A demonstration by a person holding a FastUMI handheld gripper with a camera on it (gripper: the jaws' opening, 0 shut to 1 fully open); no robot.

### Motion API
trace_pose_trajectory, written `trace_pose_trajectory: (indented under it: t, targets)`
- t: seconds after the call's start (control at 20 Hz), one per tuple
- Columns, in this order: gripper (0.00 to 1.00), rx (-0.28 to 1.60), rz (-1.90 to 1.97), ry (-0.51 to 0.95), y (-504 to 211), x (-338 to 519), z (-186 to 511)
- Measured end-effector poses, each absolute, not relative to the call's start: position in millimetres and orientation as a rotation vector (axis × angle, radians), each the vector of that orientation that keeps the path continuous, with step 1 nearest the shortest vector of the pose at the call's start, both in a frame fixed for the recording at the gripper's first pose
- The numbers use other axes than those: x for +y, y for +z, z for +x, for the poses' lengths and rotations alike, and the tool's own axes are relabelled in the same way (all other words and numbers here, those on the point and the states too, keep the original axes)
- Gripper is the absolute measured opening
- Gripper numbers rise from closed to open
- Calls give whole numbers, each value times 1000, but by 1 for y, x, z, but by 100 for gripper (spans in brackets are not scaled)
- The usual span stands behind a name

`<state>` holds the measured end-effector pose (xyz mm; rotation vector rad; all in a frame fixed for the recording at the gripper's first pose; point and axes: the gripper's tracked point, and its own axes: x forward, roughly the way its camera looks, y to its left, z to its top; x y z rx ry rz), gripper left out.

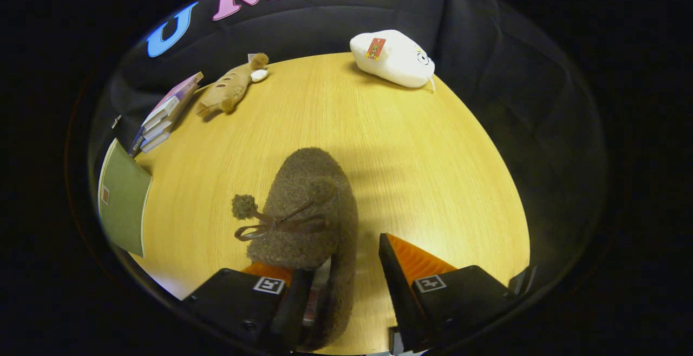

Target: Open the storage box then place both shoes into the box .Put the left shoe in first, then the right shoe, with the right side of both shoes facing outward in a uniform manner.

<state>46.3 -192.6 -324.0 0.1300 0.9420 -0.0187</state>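
My gripper stands open, its 2 fingers spread. 1 brown fuzzy shoe lies on the table between them, against the left finger, with a gap to the right finger. Its long axis runs straight ahead.

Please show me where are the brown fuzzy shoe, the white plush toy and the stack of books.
brown fuzzy shoe [311,210]: gripper view, on its toe top, just above the bow.
white plush toy [392,58]: gripper view, on the middle of its body.
stack of books [165,115]: gripper view, on the page edges.
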Motion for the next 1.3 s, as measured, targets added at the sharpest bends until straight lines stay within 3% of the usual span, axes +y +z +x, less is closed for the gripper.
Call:
trace_pose_trajectory:
  t: [0.1,0.15,0.3,0.35,0.45,0.55,0.95,1.3]
  targets:
    - [43,950,140,-25,-327,-190,48]
    - [38,960,143,-26,-328,-190,48]
    - [39,977,165,-51,-326,-197,45]
    - [24,975,181,-63,-327,-197,48]
    - [13,976,172,-77,-327,-198,47]
    - [7,974,174,-67,-325,-196,44]
    - [6,934,319,-134,-264,-175,23]
    - [6,833,350,-52,-170,-86,19]
